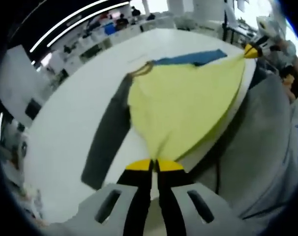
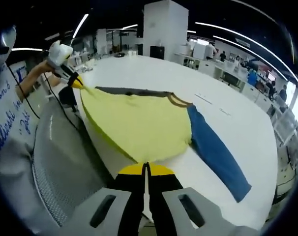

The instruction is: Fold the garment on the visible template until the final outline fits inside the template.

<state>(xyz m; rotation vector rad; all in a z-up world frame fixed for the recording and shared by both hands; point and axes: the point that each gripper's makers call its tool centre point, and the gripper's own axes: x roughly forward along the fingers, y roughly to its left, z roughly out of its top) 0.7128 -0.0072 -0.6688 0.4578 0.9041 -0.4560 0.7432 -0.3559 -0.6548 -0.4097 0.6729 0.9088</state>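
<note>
Two sets of tongs, each with yellow-tipped black jaws, pinch one garment. The left tongs (image 1: pixel 154 164) are pressed together on the hem of the garment (image 1: pixel 183 105), whose soft yellow body fans out from them in a taut triangle. The right tongs (image 2: pixel 146 169) are likewise closed on the yellow cloth's edge. The garment has a brown-trimmed neckline, one blue sleeve (image 2: pixel 218 152) and one dark grey sleeve (image 1: pixel 107 137), both long, flat strips spread out from the body. It is lifted at the near edge of a smooth white rounded surface (image 2: pixel 237 113) and lies across it beyond. A person's sleeve (image 2: pixel 14 123), white with blue lettering, is beside the garment.
</note>
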